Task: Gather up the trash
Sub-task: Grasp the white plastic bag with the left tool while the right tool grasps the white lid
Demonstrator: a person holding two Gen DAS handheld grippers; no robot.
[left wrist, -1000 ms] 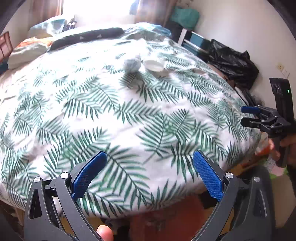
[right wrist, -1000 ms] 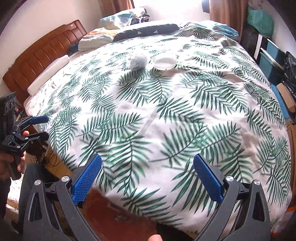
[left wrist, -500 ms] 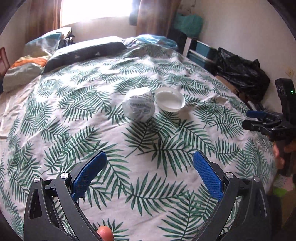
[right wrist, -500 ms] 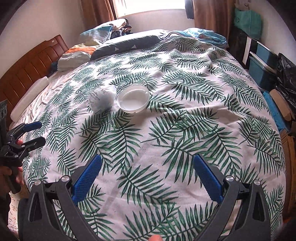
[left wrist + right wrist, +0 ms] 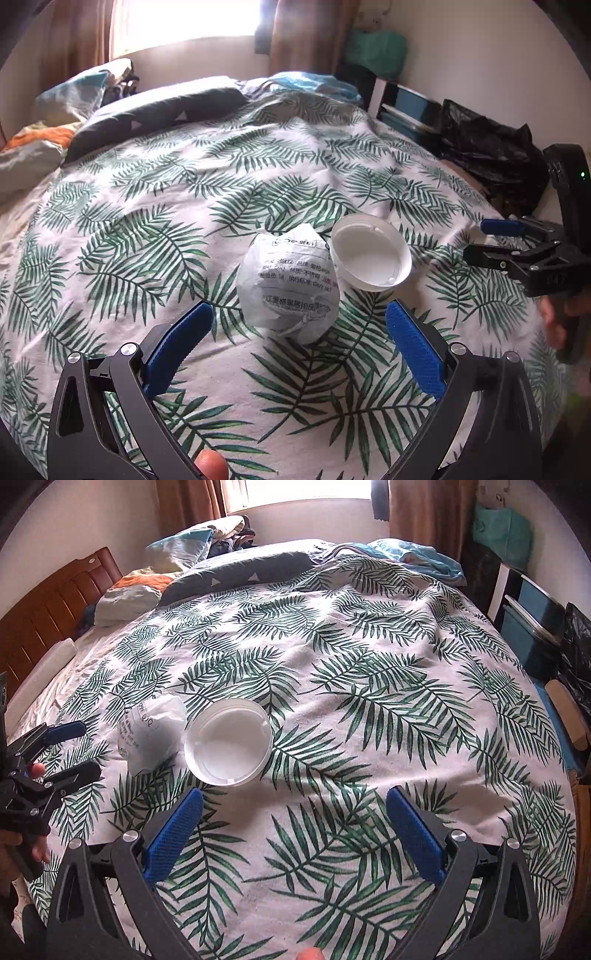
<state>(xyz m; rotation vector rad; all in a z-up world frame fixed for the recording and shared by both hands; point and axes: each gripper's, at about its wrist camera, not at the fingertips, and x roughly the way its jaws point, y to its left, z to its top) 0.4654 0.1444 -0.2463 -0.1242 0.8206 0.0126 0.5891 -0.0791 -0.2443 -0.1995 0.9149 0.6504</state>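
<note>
- Nearest your left hand, the left gripper [image 5: 299, 332] is spread wide with nothing between its blue pads [image 5: 179, 341]; that spread looks chosen to take the full width of the crumpled bag just ahead.
- Your right gripper [image 5: 295, 819] is likewise released and empty, hovering over bare bedspread [image 5: 369, 664] with the trash ahead and to its left.
- Just past the left gripper's tips lies the crumpled white plastic bag [image 5: 290, 284], printed with dark text and bunched into a rough ball. It sits almost centred between the jaws, so I judge this is the piece you mean to take first.
- Touching or just beside the bag, on its right, rests a shallow white bowl [image 5: 371, 254], tilted on the soft quilt. From the right wrist view its round opening [image 5: 227, 747] faces up and looks empty; whether anything clear lies inside, you cannot tell.
- Both pieces sit near the middle of the bed, apart from everything else, so each gripper has free room to come in from its own side.
- Further back, a dark pillow [image 5: 155, 110] and loose bedding lie along the head end.
- Off the far right side of the bed a black plastic bag [image 5: 487, 155] is heaped by the wall; it may be where the trash goes, but that is a guess.
</note>
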